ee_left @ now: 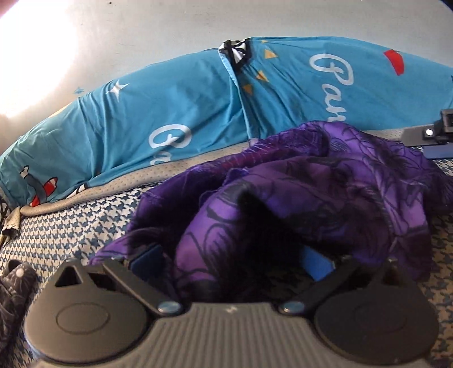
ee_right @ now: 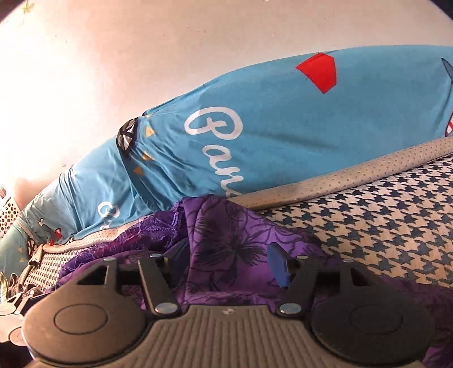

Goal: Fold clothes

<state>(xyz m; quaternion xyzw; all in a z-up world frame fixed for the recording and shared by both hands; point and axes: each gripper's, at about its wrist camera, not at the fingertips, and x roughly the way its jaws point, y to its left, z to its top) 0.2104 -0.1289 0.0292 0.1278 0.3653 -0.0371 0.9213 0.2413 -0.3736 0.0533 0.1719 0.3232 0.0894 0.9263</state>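
I see a pale wall point(ee_left: 198, 25) at the back, washed out by glare on the left side in both views. Below it, the bed point(ee_right: 382, 220), covered in a blue-and-cream houndstooth mat with a grey perforated border strip point(ee_right: 354, 172) along its far edge. Two blue pillows point(ee_left: 158, 119) with white script lettering lie along that edge against the wall, overlapping near the middle.

The purple floral garment point(ee_left: 325, 181) sits crumpled in a heap on the mat, just in front of the pillows, between my two grippers.

My left gripper point(ee_left: 226, 263): jaws spread wide, garment fabric bunched down into the gap between them. The blue pads are only partly visible under the cloth; not clamped on anything that I can see.

My right gripper point(ee_right: 226, 263): same story, jaws apart, a fold of the purple fabric draped between them, one blue pad showing on the right side. In the left view its tip pokes in at the right edge, beside the heap.

A dark patterned cloth point(ee_left: 14, 294) shows at the lower left edge of the left view.
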